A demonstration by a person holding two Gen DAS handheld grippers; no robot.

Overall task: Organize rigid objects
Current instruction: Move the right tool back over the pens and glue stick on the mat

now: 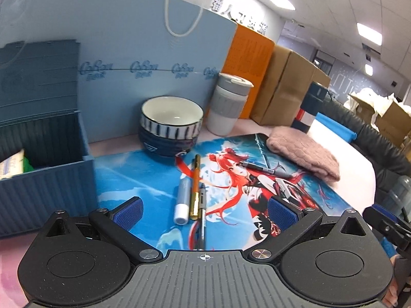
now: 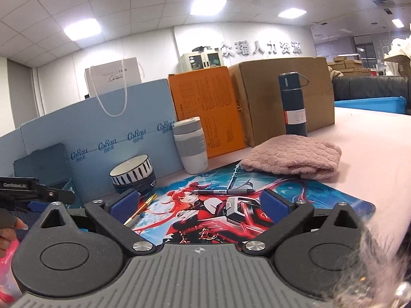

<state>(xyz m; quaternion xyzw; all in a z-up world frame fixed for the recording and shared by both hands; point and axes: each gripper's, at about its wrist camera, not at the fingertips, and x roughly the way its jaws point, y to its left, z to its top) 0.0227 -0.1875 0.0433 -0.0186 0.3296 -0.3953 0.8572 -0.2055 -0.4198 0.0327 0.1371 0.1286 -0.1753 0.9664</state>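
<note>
Three pens lie side by side on the printed mat (image 1: pixel 123 179), straight ahead of my left gripper (image 1: pixel 204 211): a grey marker with a white cap (image 1: pixel 181 200), an orange and gold pen (image 1: pixel 195 187) touching it, and a slim grey pen (image 1: pixel 202 205) against that one. A fourth, the black pen (image 1: pixel 264 169), lies apart, further right on the mat, near the pink cloth (image 1: pixel 305 151).

Left gripper: jaws spread wide, nothing between the pads (image 1: pixel 128 214). It hovers just short of the trio. Right gripper (image 2: pixel 199 202): also wide, holding nothing, with the black pen (image 2: pixel 223 192) lying crosswise just beyond its fingertips.

Blue storage box (image 1: pixel 46 177) stands open at the left edge of the mat, with some packets already in it. I take that as the likely home for the pens, though I cannot be sure.

Behind the mat: striped bowl (image 1: pixel 170 125), white and grey cup (image 1: pixel 227 105), dark flask (image 2: pixel 292 104) further back.

Step in hand, as I judge it: approach, before any grasp.

Next move calls for picking one pen out of the tight trio. The outer marker looks the easiest. The jaws should straddle it across its barrel without nudging its neighbours, which may roll.
</note>
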